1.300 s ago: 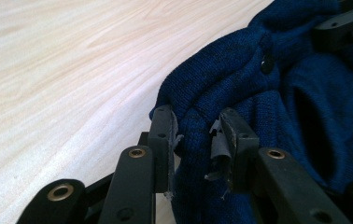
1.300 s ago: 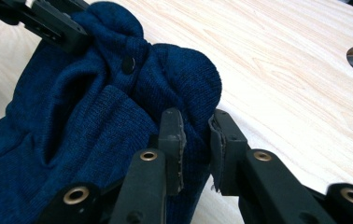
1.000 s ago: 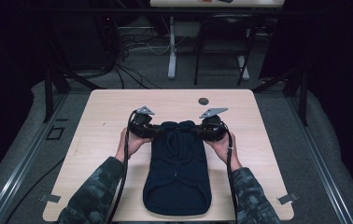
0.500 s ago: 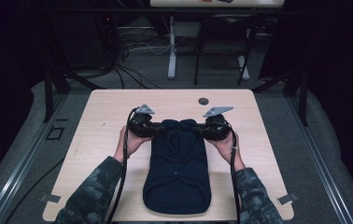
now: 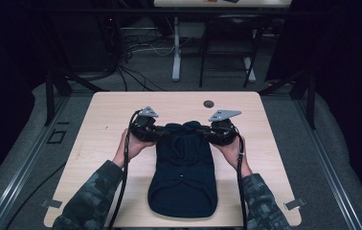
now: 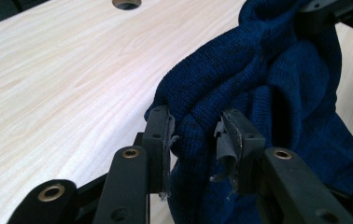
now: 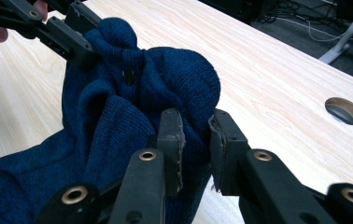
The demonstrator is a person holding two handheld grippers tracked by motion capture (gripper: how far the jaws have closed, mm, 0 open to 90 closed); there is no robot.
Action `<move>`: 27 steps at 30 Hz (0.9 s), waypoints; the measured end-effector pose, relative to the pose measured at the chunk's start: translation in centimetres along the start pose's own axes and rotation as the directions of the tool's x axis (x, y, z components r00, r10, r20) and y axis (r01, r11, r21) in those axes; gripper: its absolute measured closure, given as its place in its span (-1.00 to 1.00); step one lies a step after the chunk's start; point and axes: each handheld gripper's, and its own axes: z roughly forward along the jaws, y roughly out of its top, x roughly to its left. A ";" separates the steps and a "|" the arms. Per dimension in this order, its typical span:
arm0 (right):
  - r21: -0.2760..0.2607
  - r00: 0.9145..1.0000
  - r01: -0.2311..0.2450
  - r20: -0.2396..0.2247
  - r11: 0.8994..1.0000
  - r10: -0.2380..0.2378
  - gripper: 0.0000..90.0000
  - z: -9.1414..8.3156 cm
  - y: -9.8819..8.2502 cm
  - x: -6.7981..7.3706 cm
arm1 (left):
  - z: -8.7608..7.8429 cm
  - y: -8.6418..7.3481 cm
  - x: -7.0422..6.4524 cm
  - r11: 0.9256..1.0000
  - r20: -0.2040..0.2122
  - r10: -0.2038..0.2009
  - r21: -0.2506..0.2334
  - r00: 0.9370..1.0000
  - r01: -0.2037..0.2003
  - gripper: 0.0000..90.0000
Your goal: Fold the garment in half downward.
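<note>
Blue ribbed-knit sweater (image 5: 183, 172) on matt pale-wood table (image 5: 107, 115)

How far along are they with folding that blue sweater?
Partly done, it seems: the dark blue sweater already lies on the table as a narrow strip, sleeves tucked in. In hand: the left gripper, its fingers just loosening, and the right gripper each pinch a bunched far corner. Left, probably: bringing that end over and smoothing it.

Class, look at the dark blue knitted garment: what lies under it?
The blue knitted garment lies on the light wooden table. The tabletop beneath it is covered, so anything under it cannot be seen.
</note>
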 end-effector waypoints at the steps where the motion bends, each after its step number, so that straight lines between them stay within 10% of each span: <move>1: 0.000 1.000 0.009 0.003 1.000 -0.009 0.69 -0.1 0.0 0.1 | 0.0 0.0 0.0 1.000 0.000 0.004 0.000 1.000 -0.004 0.46; 27: 0.006 0.994 -0.034 -0.100 0.999 0.035 0.69 -1.2 -1.1 -0.8 | -1.2 0.6 -2.2 0.976 -0.094 0.165 -0.129 0.982 -0.177 0.68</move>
